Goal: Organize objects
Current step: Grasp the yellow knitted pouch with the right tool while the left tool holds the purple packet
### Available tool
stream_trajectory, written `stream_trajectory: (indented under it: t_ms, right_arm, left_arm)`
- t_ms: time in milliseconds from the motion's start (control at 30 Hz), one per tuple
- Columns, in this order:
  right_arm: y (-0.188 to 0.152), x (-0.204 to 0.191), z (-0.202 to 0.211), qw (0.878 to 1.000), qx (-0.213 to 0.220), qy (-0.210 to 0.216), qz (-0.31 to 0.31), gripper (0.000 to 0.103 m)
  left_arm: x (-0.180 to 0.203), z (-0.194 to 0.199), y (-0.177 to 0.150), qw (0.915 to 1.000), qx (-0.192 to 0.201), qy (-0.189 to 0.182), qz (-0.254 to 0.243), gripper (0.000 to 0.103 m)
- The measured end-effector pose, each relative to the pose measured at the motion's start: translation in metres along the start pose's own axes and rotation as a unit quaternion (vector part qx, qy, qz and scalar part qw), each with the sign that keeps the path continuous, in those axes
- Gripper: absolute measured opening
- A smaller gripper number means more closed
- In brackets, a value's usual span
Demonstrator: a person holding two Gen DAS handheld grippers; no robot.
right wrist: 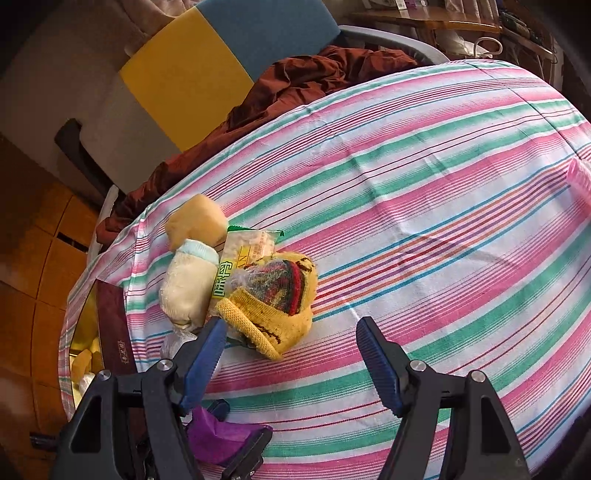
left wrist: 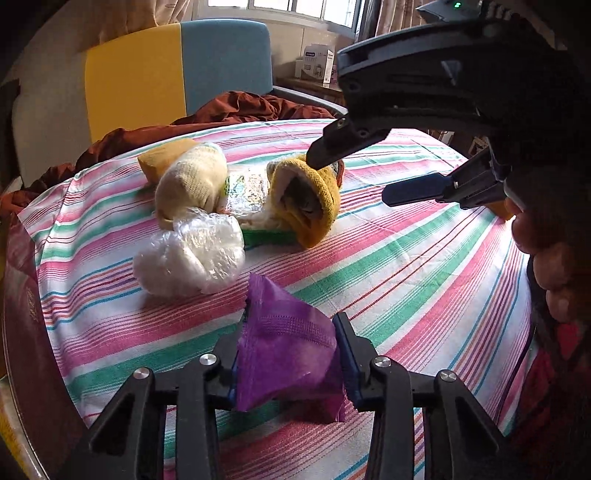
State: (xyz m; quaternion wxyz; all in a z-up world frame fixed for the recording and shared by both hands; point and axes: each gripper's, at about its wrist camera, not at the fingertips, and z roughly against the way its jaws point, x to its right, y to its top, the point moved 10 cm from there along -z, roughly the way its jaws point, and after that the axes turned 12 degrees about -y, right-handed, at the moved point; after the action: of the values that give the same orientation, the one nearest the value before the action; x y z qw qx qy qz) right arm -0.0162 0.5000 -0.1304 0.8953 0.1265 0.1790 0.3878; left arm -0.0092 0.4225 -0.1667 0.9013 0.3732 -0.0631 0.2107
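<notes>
Left hand-held gripper (left wrist: 288,354) clamped on purple packet (left wrist: 284,354); apparently soft, light, crinkly; mid-body hold adequate; right hand-held gripper (right wrist: 291,350) wide, empty, above table (right wrist: 443,221).

A home: striped tablecloth (right wrist: 424,192), curtained window (left wrist: 280,7), armchair (left wrist: 177,70).
</notes>
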Motion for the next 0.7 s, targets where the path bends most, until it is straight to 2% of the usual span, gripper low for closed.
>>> stream_trajectory:
  t_ms: [300,367,400,467,533,633,700]
  right_arm:
    - [0.014,-0.019,-0.030,0.999,-0.008,-0.010,0.038,0.074]
    - [0.013,-0.022,-0.033,0.999,-0.009,-0.007,0.050,0.051]
    - [0.011,-0.024,-0.033,0.998,-0.013,-0.004,0.057,0.051]
    - [0.008,-0.024,-0.030,0.997,-0.007,-0.017,0.072,0.041]
    - [0.003,-0.019,-0.022,0.997,-0.003,-0.032,0.074,0.037]
    - [-0.008,-0.004,-0.010,0.993,0.005,-0.082,0.085,0.037]
    - [-0.016,0.008,-0.001,0.992,0.013,-0.101,0.077,0.037]
  left_arm:
    - [-0.003,0.006,-0.003,0.9999,0.010,-0.012,0.007,0.043]
    - [-0.002,0.006,-0.004,0.9999,0.010,-0.011,0.006,0.044]
    - [-0.002,0.006,-0.004,0.9999,0.011,-0.010,0.005,0.044]
    - [-0.002,0.007,-0.004,0.9999,0.012,-0.011,0.005,0.044]
    - [-0.003,0.008,-0.004,0.9998,0.013,-0.013,0.007,0.044]
    - [-0.003,0.009,-0.004,0.9998,0.014,-0.013,0.007,0.043]
    - [-0.003,0.009,-0.004,0.9997,0.014,-0.015,0.009,0.041]
